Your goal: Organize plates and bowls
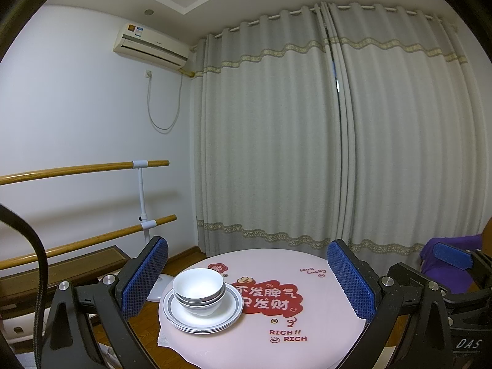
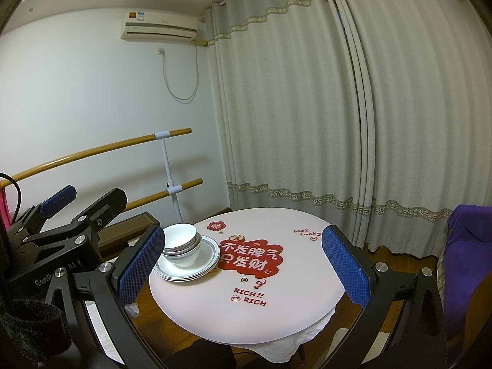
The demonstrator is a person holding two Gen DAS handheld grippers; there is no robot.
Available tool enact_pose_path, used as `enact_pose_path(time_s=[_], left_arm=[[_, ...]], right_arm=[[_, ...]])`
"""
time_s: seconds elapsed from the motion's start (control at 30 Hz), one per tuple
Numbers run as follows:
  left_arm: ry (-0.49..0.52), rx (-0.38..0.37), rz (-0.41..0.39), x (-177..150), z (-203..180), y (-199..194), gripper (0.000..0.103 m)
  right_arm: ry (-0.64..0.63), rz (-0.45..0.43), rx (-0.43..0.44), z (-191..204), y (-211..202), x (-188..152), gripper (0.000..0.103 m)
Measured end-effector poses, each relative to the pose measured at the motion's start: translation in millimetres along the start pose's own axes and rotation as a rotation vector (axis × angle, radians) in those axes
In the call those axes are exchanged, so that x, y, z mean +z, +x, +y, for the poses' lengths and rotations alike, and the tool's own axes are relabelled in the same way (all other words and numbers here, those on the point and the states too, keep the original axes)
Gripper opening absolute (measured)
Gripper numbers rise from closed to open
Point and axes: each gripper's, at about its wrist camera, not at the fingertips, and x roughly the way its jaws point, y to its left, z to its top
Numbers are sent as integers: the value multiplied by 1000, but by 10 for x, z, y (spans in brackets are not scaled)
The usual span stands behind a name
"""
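White bowls are nested and stand on a stack of white grey-rimmed plates at the left part of a round pink table. My left gripper hangs open above the table's near side, nothing between its blue pads; the stack lies just right of its left finger. My right gripper is also open and empty, held back from the table, with its left finger partly covering the plates. Each gripper shows at the edge of the other's view.
A red printed sign marks the tabletop's middle. Grey curtains hang behind the table. A wooden double barre on a white stand runs along the left wall. Purple cloth lies on furniture at right. White cloth hangs under the table's rim.
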Motion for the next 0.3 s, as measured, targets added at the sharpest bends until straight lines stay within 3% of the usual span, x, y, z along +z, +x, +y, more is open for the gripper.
enact_pose_path(time_s=[0.3], left_arm=[[4, 3, 1, -4, -11, -7, 102]], right_arm=[[2, 1, 0, -4, 1, -1, 103]])
